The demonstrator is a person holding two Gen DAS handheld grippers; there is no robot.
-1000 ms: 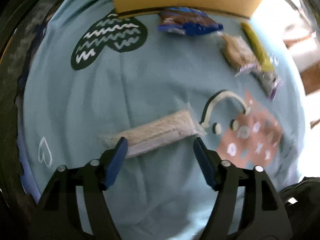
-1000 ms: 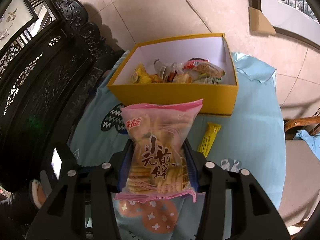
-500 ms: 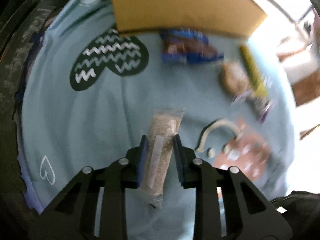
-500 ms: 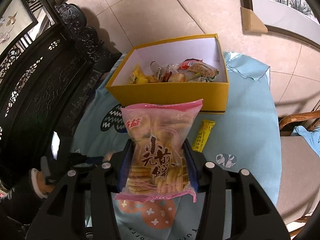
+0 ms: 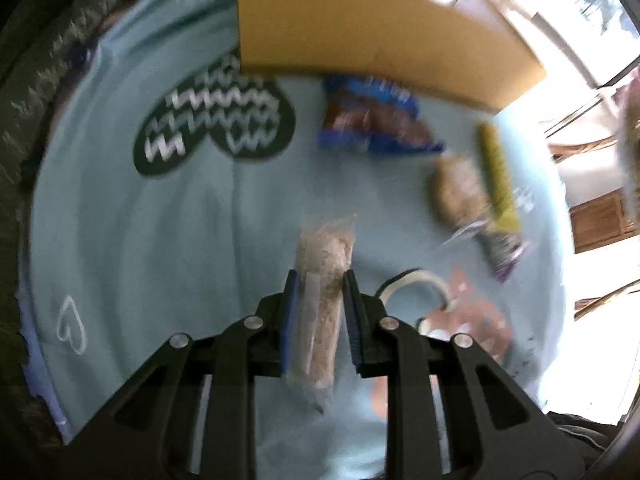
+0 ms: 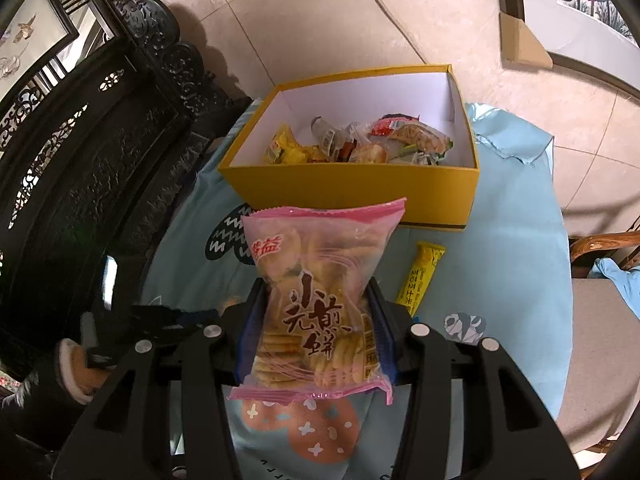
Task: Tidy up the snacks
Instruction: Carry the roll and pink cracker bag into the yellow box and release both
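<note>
Low in the left wrist view, just left of centre, the left gripper (image 5: 319,288) has its blue pads pinched on a slim clear-wrapped grain bar (image 5: 323,280). The bar runs lengthwise between the fingers, one end poking up past the tips toward the middle of the frame, the other trailing below them. It looks light and fairly stiff, though the crumbly filling could snap under a hard squeeze, and the slick film may slide; holding it near mid-length, as now, seems sound. Further right on the pale blue cloth (image 5: 120,220) lie a blue-and-brown packet (image 5: 372,120), a tan snack (image 5: 460,192) and a yellow-green bar (image 5: 496,176), all blurred. The yellow box (image 5: 372,28) fills the upper centre of the frame.

Centre-low in the right wrist view, the right gripper (image 6: 316,332) clamps a pink-edged bag of round crackers (image 6: 320,292) at its lower half, the puffy top standing above the tips. The bag is light, soft and air-filled, its contents brittle, so a gentle grip suits it. Above it sits the open yellow box (image 6: 352,188), already holding wrapped snacks (image 6: 360,144); a yellow bar (image 6: 422,276) lies on the cloth to the right.
</note>
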